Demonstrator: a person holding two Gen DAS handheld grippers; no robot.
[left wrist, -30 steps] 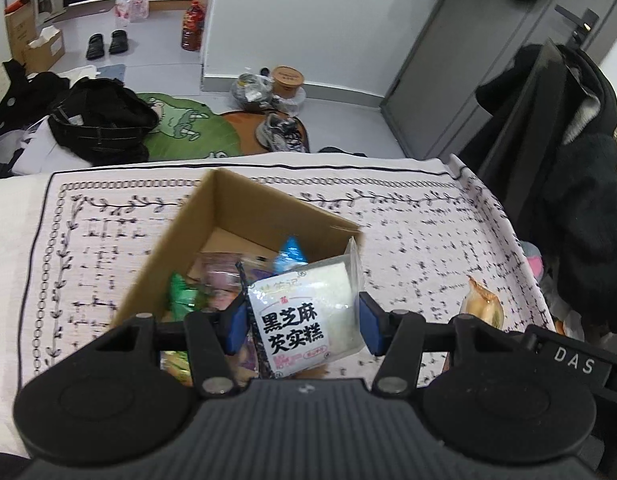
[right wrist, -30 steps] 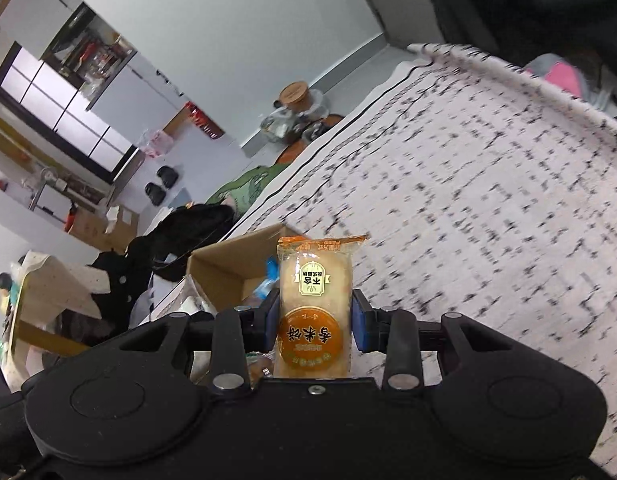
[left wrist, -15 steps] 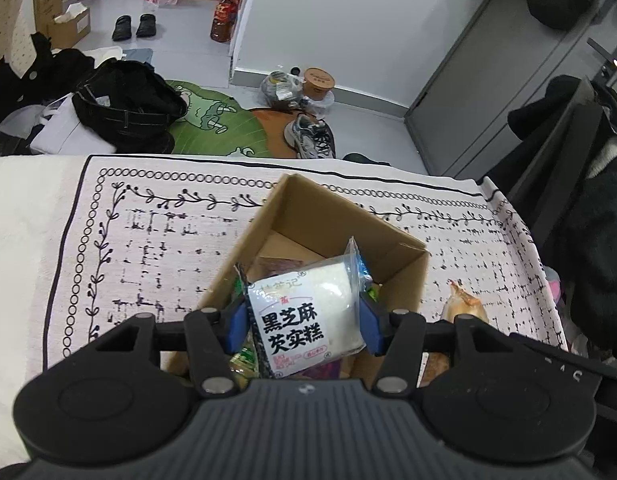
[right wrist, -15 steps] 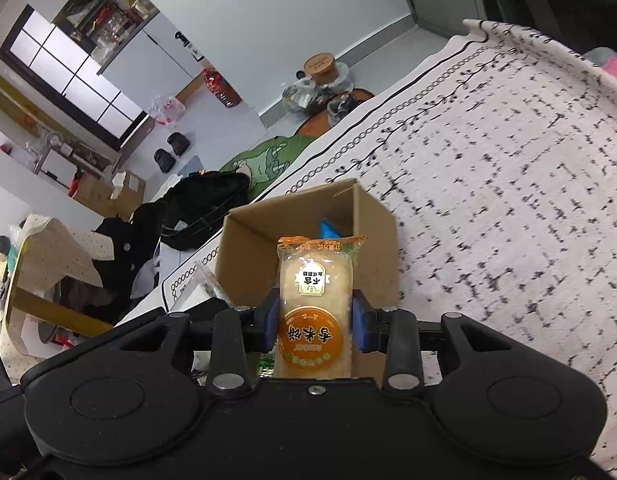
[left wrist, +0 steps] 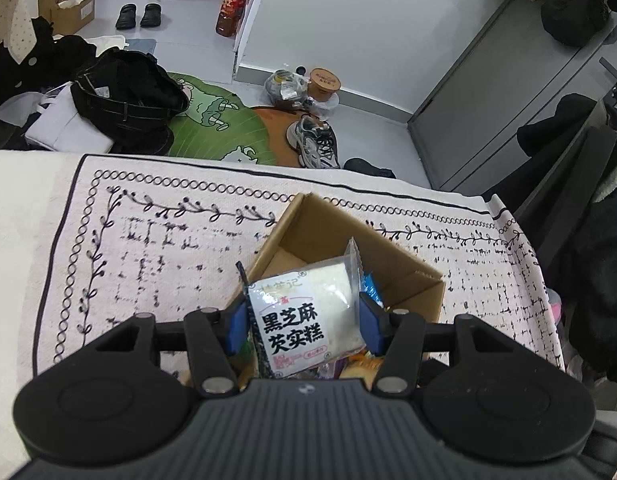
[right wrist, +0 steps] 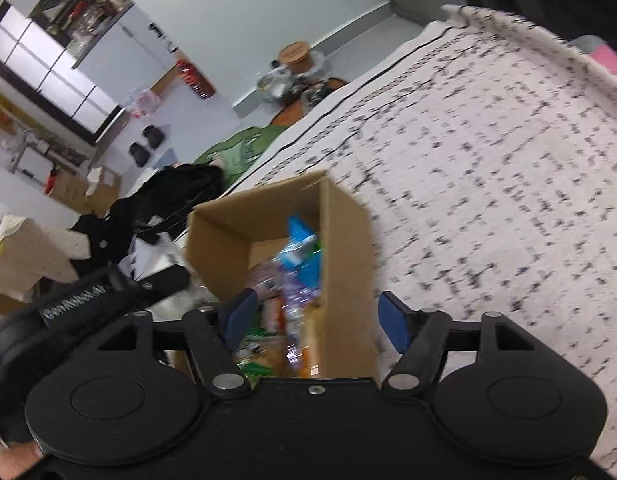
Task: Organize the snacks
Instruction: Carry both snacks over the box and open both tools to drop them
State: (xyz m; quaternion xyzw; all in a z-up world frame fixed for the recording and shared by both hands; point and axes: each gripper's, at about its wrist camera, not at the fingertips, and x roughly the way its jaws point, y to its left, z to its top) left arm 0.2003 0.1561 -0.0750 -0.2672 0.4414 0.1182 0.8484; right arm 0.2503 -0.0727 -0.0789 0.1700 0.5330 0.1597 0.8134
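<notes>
The left gripper point(left wrist: 302, 322) pinches a white cake packet point(left wrist: 308, 320) over the cardboard box point(left wrist: 328, 232) on the patterned cloth point(left wrist: 148, 240). The right gripper point(right wrist: 314, 318) hangs over the box's snacks point(right wrist: 296, 264), jaws just sprung apart, nothing between them.

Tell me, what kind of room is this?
Probably a lived-in room at someone's home. Shoes and a sneaker lie on the floor, clothes are piled on a green cartoon rug, and a cardboard box of snacks sits on a patterned cloth.
</notes>
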